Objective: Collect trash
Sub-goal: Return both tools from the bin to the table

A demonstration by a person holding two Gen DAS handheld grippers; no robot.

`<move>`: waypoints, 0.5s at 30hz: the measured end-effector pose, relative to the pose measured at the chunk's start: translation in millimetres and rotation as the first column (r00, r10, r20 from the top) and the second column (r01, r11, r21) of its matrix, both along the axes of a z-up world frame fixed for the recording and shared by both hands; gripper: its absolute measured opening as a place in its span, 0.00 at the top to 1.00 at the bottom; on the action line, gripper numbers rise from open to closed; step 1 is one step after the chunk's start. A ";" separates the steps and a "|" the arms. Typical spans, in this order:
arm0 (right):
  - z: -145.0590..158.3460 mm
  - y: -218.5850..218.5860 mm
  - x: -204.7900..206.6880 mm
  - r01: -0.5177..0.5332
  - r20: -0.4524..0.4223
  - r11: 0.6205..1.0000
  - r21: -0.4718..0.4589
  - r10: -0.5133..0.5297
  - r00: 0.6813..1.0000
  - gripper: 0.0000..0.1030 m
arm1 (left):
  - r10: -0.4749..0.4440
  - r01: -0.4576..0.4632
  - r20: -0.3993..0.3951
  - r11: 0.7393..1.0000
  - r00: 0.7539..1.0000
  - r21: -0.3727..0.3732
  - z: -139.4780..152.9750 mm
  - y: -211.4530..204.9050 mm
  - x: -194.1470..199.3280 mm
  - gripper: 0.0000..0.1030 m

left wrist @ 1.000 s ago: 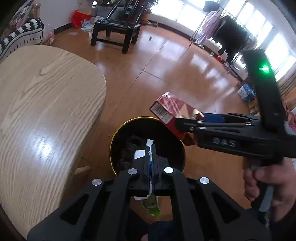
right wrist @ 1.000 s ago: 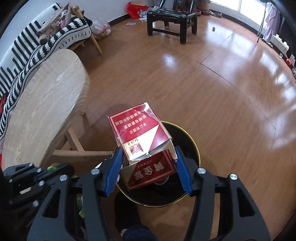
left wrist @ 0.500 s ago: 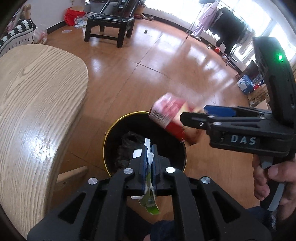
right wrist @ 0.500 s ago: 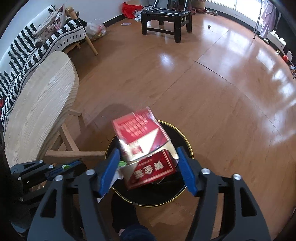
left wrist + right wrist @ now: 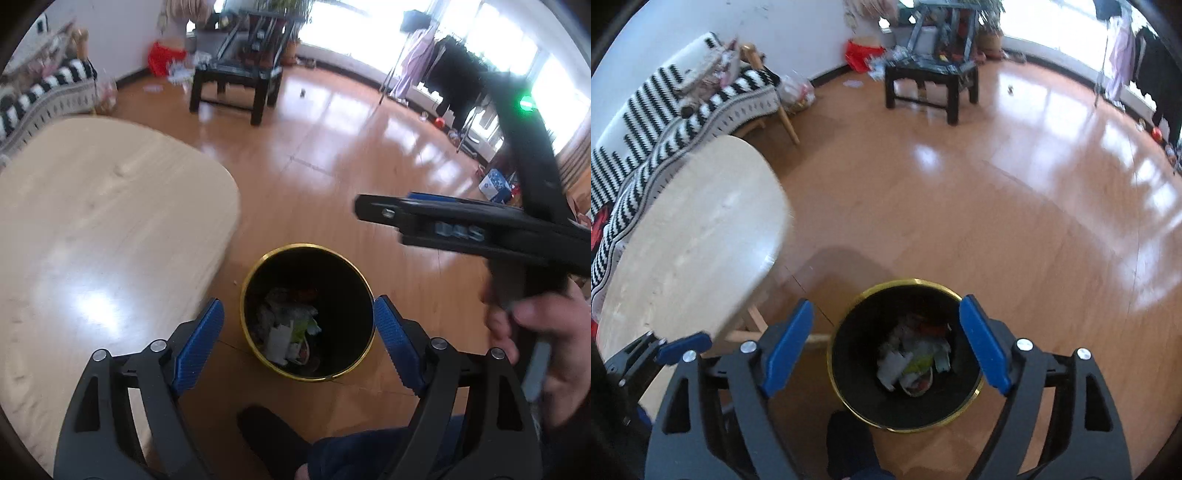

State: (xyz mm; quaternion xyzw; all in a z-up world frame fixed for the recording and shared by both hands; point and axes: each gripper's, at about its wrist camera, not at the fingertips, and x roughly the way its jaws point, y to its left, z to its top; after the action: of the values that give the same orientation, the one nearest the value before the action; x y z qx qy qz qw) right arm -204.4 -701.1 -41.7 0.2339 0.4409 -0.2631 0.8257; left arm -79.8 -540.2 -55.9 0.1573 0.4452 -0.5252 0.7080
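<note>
L gripper & R gripper both spread wide, nothing held, above black gold-rimmed bin on wood floor. Trash lies inside bin, beside light wood table.

Trash in bin blurred; single pieces indistinguishable.

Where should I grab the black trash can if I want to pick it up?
Probably the gold rim of the trash can, from straight above. It stands upright with its mouth open, so one finger could slip inside and one outside the thin wall. Its round body looks too wide for either open tool.
</note>
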 end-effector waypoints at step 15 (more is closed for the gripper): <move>46.5 222.9 153.4 -0.505 0.087 0.860 -0.075 0.510 0.856 0.19 | 0.497 -0.496 0.111 0.867 0.861 -0.037 69.2 274.5 66.1 0.18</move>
State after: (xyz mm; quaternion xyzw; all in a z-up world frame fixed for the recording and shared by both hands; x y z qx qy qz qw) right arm -51.1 -478.2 4.8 0.1021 0.4369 -0.0346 0.8930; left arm -13.7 -265.7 13.2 0.0654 0.4267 -0.3166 0.8446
